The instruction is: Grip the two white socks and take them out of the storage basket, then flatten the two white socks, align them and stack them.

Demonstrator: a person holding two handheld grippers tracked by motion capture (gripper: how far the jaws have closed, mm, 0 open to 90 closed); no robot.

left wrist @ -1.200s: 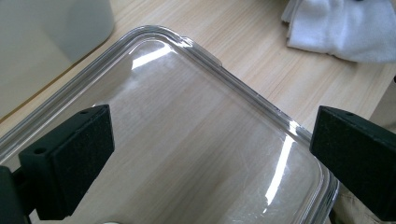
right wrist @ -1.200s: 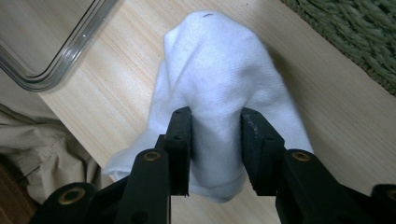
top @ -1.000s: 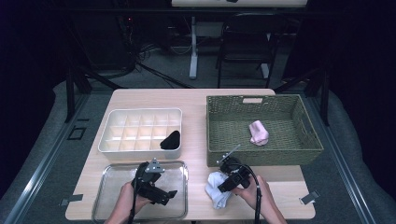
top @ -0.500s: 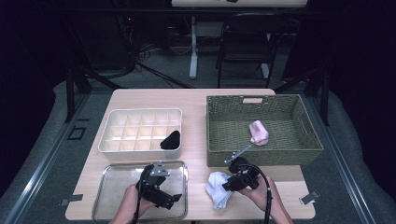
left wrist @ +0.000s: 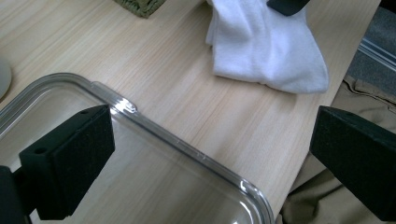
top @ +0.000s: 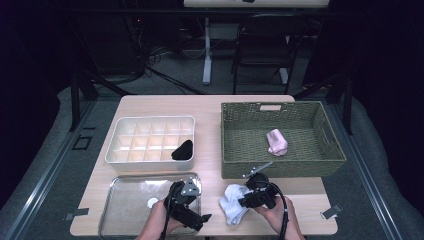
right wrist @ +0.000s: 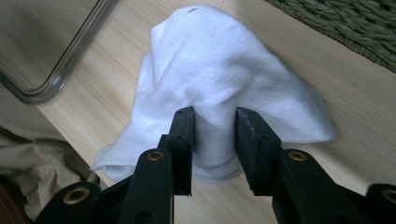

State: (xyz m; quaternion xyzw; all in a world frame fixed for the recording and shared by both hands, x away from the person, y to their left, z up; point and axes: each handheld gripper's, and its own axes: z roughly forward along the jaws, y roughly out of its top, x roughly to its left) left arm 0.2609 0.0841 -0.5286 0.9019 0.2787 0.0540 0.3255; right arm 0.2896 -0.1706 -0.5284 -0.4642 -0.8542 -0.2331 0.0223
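Near the front edge of the wooden table [top: 210, 125], we find the white sock [top: 234, 209] lying bunched just right of the clear tray [top: 125, 210] and in front of the green woven basket [top: 330, 155]. Our right gripper [top: 245, 201] comes at it from the right, and in the right gripper view its jaws have just been closing and now pinch a raised fold of the sock [right wrist: 224, 84] between the pads, the cloth tenting up from the wood around them. Our left gripper [top: 200, 220] sits over the near right corner of the tray, jaws spread wide with nothing between them; in the left gripper view the tray's rounded rim [left wrist: 187, 144] runs between the two pads and the sock [left wrist: 266, 46] lies well beyond it. Farther back, a white divided organizer [top: 150, 142] holds a dark sock [top: 183, 150] in its near right corner, and a pink sock [top: 276, 141] rests inside the basket.
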